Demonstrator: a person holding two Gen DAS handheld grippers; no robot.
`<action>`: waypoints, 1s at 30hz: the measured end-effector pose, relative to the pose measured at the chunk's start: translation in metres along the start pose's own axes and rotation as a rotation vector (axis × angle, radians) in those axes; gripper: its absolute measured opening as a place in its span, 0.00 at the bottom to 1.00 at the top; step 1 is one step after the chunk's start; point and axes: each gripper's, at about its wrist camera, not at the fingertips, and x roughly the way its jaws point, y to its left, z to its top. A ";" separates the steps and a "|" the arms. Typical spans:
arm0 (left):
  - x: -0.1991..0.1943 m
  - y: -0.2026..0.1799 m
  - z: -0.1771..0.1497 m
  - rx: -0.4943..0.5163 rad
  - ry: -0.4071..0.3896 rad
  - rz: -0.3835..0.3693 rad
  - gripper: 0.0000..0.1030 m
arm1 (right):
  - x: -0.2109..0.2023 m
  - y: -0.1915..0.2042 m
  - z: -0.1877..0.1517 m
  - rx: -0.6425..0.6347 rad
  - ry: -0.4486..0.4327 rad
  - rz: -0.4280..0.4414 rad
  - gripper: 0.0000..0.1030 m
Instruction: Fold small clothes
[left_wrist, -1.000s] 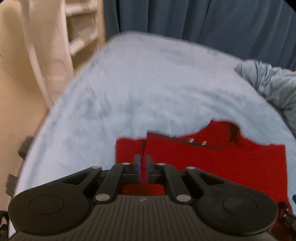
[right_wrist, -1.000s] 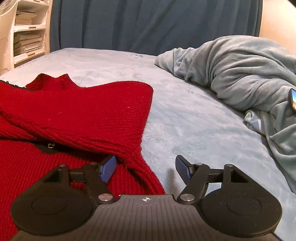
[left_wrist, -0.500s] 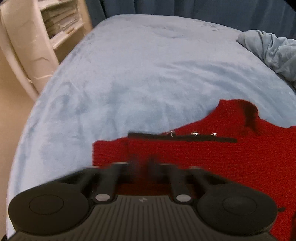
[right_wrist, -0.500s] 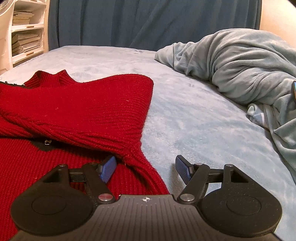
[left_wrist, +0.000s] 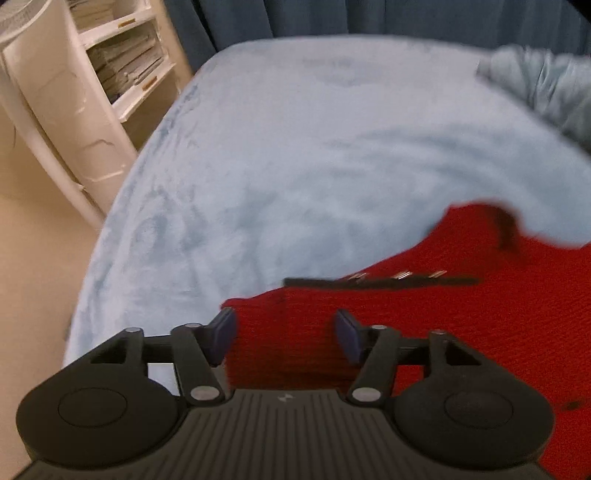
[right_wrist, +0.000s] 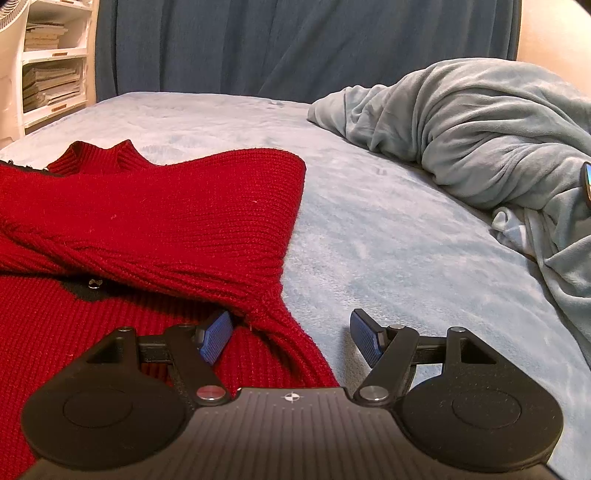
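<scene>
A red knit cardigan (left_wrist: 461, 325) with a black button band and metal snaps lies on the pale blue bed cover (left_wrist: 314, 147). My left gripper (left_wrist: 284, 336) is open just above the garment's left edge, holding nothing. In the right wrist view the cardigan (right_wrist: 147, 221) lies partly folded, one side laid over the body. My right gripper (right_wrist: 291, 336) is open low over the garment's right edge, a red fold of knit lying between its fingers, the left fingertip (right_wrist: 214, 336) beside that fold.
A rumpled grey-blue blanket (right_wrist: 480, 147) is heaped at the right of the bed. A white shelf unit with papers (left_wrist: 122, 66) stands off the bed's left side, beside a white fan (left_wrist: 55, 92). Dark blue curtains (right_wrist: 295, 44) hang behind.
My left gripper was shut over the red garment one second ago and is now open, raised a little. The right gripper stayed open and barely moved.
</scene>
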 end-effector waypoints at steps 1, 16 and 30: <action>0.009 -0.002 0.000 0.004 0.015 0.001 0.65 | 0.001 0.000 0.000 0.000 0.000 0.002 0.69; -0.095 -0.010 0.007 -0.044 -0.130 -0.256 0.00 | 0.003 -0.002 -0.001 0.019 0.001 0.016 0.69; 0.030 0.008 0.006 -0.073 0.005 -0.076 0.75 | 0.005 -0.003 -0.001 0.029 0.005 0.023 0.69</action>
